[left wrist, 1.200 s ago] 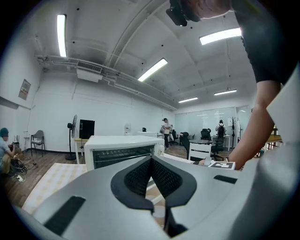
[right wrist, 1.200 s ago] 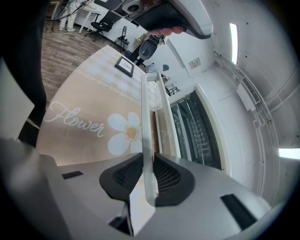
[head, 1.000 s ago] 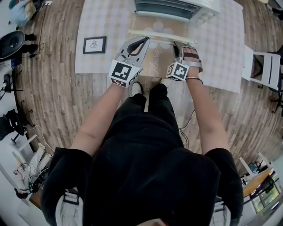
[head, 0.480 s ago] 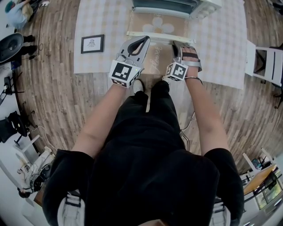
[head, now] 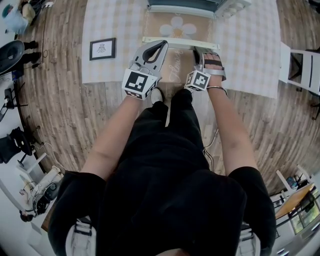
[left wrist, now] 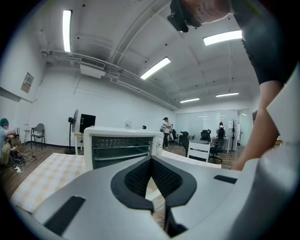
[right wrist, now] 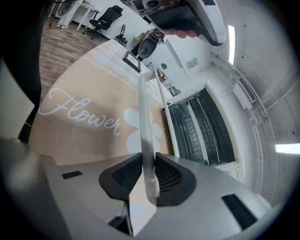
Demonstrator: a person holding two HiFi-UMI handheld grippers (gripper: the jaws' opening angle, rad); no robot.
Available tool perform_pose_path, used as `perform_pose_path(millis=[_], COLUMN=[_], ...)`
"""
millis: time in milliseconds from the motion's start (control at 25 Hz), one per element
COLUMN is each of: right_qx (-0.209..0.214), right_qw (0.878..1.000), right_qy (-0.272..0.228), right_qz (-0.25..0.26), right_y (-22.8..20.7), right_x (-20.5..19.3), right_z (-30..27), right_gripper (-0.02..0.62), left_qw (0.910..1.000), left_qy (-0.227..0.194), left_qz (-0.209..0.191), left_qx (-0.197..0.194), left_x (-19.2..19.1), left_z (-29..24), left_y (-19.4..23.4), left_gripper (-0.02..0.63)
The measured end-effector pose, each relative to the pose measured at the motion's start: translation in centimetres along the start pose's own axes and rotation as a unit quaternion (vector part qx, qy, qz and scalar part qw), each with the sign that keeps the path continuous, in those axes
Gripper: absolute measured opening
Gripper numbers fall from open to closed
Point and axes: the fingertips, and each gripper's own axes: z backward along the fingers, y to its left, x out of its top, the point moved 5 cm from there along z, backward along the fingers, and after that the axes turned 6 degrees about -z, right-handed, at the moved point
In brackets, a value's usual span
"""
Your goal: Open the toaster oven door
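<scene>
The white toaster oven (head: 190,6) stands at the far edge of the table, its glass door (head: 180,27) swung down nearly flat toward me. The door's white handle bar (head: 172,41) runs across its near edge. My right gripper (head: 201,51) is shut on the right part of that bar; in the right gripper view the bar (right wrist: 146,122) passes between the black pads (right wrist: 172,177) of the right gripper (right wrist: 143,164). My left gripper (head: 161,47) hovers beside the handle, shut on nothing, its tips (left wrist: 151,161) meeting in front of the oven (left wrist: 122,147).
A checkered cloth (head: 250,50) covers the table, with a beige mat (right wrist: 84,112) printed "Flower" under the door. A small framed picture (head: 102,49) lies at the left of the cloth. A white chair (head: 300,67) stands to the right.
The door has come down a little farther; the handle now lies farther from the oven front. My right gripper stays on the bar, and the left gripper keeps its place beside it.
</scene>
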Motion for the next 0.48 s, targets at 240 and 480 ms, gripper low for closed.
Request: perform_pose_path(millis=[240,480], right_qx=[0.003,0.014], right_qw=[1.000,1.000], right_qy=[0.007,0.018], right_qz=[0.009,0.017], right_y=[1.1,2.4], right_x=[-0.2,-0.5], right_z=[-0.2,-0.4], right_gripper=[0.083,0.083], left_qw=[1.0000,0.9999], left_qy=[0.001,0.003], left_qz=[-0.002,-0.005], left_qx=[-0.002,-0.008], left_x=[-0.5,-0.9], left_z=[-0.3,-0.5], left_y=[0.0,-0.3], left_gripper=[0.016,0.017])
